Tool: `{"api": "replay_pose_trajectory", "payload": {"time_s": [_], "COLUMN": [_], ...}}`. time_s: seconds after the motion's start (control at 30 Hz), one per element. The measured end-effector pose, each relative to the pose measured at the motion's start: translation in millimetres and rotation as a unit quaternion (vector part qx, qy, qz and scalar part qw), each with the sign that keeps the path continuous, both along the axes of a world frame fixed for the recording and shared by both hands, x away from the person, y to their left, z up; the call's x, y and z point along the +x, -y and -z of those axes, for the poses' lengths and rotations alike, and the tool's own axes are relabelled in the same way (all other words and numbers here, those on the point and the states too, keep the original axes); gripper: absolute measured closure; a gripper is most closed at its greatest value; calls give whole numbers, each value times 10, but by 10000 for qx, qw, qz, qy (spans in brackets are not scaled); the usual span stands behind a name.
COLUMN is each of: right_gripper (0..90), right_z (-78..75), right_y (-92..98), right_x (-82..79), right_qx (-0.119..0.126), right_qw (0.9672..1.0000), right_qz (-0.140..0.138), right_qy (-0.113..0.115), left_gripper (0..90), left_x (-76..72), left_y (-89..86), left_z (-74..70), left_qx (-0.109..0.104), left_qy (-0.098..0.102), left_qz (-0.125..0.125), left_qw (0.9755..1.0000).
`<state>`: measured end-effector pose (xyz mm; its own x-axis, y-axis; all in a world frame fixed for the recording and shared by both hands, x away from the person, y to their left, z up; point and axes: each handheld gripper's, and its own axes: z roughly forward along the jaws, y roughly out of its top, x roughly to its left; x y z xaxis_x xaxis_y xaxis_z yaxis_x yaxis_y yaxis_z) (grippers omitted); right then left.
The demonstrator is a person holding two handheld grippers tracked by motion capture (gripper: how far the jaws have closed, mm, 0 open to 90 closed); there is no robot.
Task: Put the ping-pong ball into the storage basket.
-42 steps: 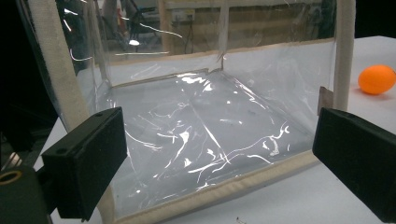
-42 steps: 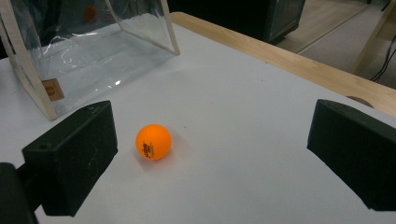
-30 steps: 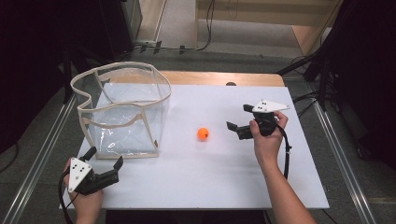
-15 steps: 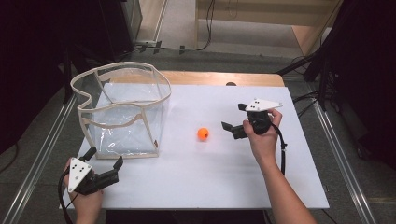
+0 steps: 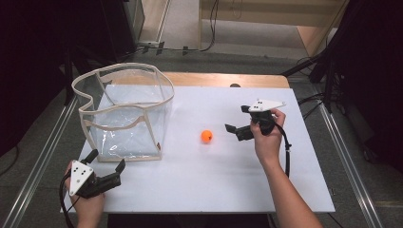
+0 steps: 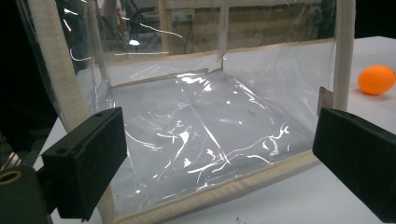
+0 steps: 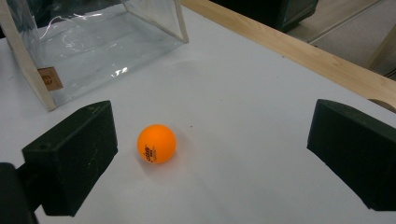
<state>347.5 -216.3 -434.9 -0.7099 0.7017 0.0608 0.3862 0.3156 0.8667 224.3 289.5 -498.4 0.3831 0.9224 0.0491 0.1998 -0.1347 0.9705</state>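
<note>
The small orange ball [image 5: 206,136] sits alone on the white table [image 5: 214,180], right of the clear plastic bag with cream fabric trim [image 5: 124,113]. The right gripper [image 5: 236,123] hovers just beside it, jaws spread wide. The left gripper [image 5: 105,161], jaws also apart, faces the bag's near wall.

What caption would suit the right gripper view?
Open right gripper closing in on an orange ball near a clear bag.
</note>
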Motion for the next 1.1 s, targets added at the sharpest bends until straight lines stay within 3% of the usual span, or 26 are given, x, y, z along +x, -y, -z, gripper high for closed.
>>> {"api": "replay_pose_trajectory", "payload": {"time_s": [0.3,0.43,0.5,0.7,0.8,1.1], "right_gripper": [0,0,0,0,0,0], "right_z": [-21,-6,18,45,52,21], "right_y": [-59,-60,-47,-51,-45,-64], "right_x": [53,99,147,187,198,218], "right_qx": [-147,-77,74,100,175,48], "right_qw": [9999,9998,9996,9992,9991,9993], "right_qz": [-19,-26,-29,18,7,-116], "right_qy": [-63,-170,-289,-384,-390,-357], "left_gripper": [36,36,36,36,36,36], "left_x": [0,0,0,2,1,1], "left_y": [1,0,0,1,1,3], "left_z": [0,0,0,0,0,0], "left_qx": [-2,-4,3,-3,8,14], "left_qy": [-1,-3,-1,0,-1,-3], "left_qz": [3,2,9,7,10,12], "left_qw": [10000,10000,10000,10000,10000,10000]}}
